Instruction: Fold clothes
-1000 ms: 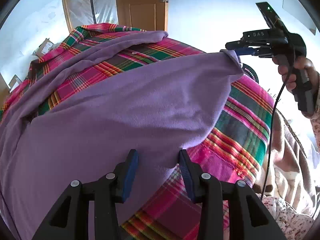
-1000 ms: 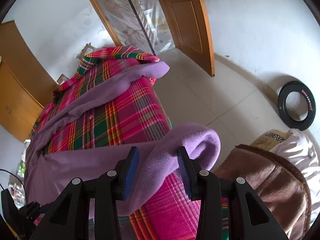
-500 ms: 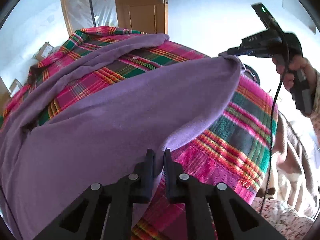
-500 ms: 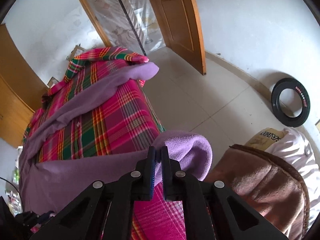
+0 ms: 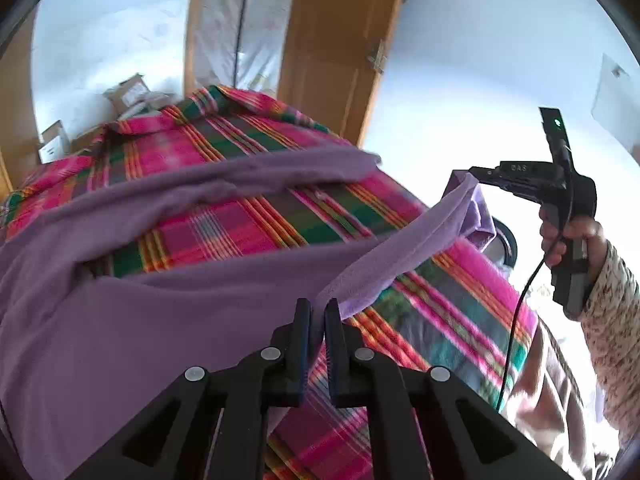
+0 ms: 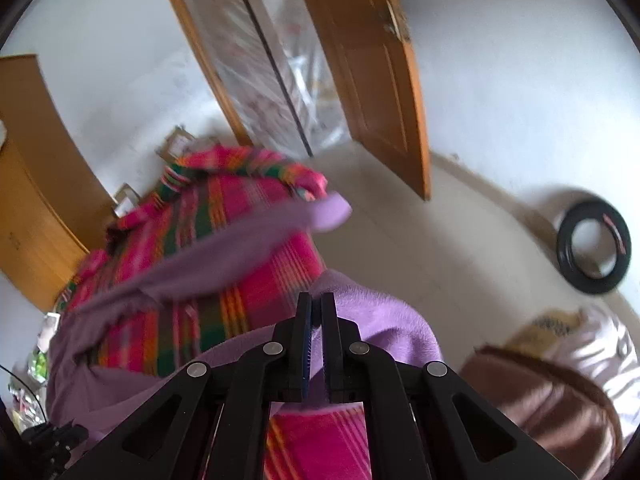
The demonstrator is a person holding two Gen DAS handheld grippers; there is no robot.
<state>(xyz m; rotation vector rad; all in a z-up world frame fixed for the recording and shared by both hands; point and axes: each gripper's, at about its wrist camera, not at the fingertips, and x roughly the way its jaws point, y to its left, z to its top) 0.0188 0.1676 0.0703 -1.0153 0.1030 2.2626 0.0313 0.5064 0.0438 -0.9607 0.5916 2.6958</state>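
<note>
Left wrist view: both the left gripper (image 5: 317, 322) and the right gripper (image 5: 466, 178) pinch the purple garment's (image 5: 168, 320) lifted edge above a plaid blanket (image 5: 256, 224), with a wooden door (image 5: 340, 52) and white walls (image 5: 480, 80) behind.

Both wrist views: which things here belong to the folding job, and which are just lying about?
Job:
- purple garment, its edge lifted
- left tool, shut on that edge
- right tool, shut on a corner
- plaid blanket, the surface under the garment

Lying about:
- black tyre on the floor
- brown blanket
- cardboard boxes
- wooden door
</note>
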